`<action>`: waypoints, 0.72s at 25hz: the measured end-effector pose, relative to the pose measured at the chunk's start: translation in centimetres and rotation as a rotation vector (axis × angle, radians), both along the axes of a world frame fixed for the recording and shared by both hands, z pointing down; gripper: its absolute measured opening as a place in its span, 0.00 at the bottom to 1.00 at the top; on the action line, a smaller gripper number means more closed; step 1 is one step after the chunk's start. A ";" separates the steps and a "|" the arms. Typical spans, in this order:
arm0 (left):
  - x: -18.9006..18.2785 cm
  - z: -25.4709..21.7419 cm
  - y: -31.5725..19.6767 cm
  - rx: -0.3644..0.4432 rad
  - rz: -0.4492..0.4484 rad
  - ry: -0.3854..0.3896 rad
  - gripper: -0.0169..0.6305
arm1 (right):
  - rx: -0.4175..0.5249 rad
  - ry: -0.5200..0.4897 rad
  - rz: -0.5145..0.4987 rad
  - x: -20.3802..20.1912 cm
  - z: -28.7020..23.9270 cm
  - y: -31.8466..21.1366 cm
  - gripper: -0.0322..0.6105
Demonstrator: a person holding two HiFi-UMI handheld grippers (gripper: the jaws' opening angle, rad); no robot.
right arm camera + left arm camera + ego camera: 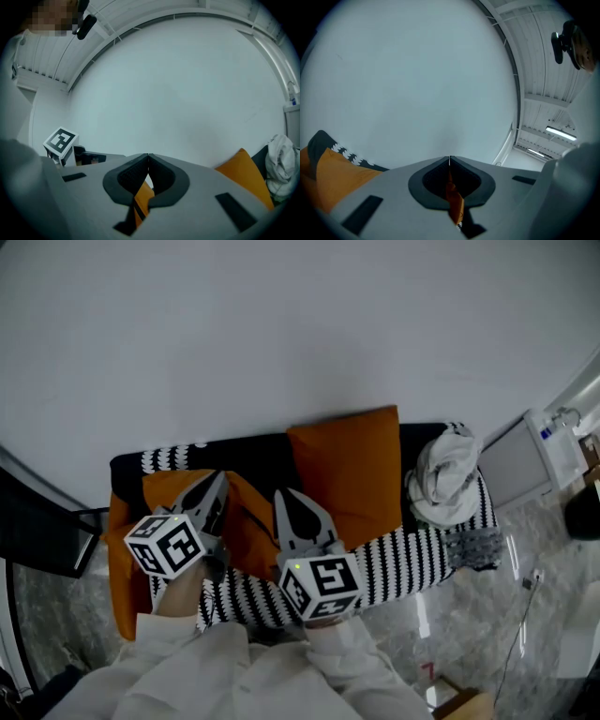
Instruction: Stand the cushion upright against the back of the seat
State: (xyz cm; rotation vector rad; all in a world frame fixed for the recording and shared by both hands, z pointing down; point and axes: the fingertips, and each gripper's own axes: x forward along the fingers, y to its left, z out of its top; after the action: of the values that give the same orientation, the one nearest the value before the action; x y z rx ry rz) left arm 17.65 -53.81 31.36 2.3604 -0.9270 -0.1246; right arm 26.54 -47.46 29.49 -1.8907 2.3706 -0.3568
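An orange cushion [246, 521] lies at the left end of the black-and-white striped sofa [412, 554], tilted up from the seat. Both grippers hold it by its upper edge. My left gripper [217, 486] is shut on orange fabric, which shows pinched between its pads [453, 201]. More of the cushion [333, 180] shows low on the left of that view. My right gripper [286, 502] is shut on the same cushion a little to the right, with orange fabric [140, 199] between its jaws. Both point roughly level at the grey wall behind the sofa.
A second orange cushion [352, 470] stands upright against the sofa back, just right of the held one. A bundled white cloth [445, 474] sits at the sofa's right end. A white box [525, 460] stands beyond it. A dark object [42, 535] is at the left.
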 end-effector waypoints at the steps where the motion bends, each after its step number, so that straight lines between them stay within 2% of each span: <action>1: 0.3 0.0 -0.6 0.000 0.002 -0.002 0.04 | -0.008 -0.003 0.005 0.2 0.3 -0.4 0.07; 10: 2.6 0.2 -6.0 0.005 0.031 -0.014 0.04 | -0.041 -0.023 0.015 0.4 1.6 -5.2 0.07; 18: 5.2 2.6 -11.2 -0.036 0.094 -0.016 0.04 | -0.083 -0.028 0.037 0.7 3.7 -10.1 0.07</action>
State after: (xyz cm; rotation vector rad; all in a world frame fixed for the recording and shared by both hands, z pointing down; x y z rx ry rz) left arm 22.86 -64.98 33.97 2.3695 -0.8178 -0.0512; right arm 27.28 -57.52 33.19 -1.9486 2.3348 -0.4824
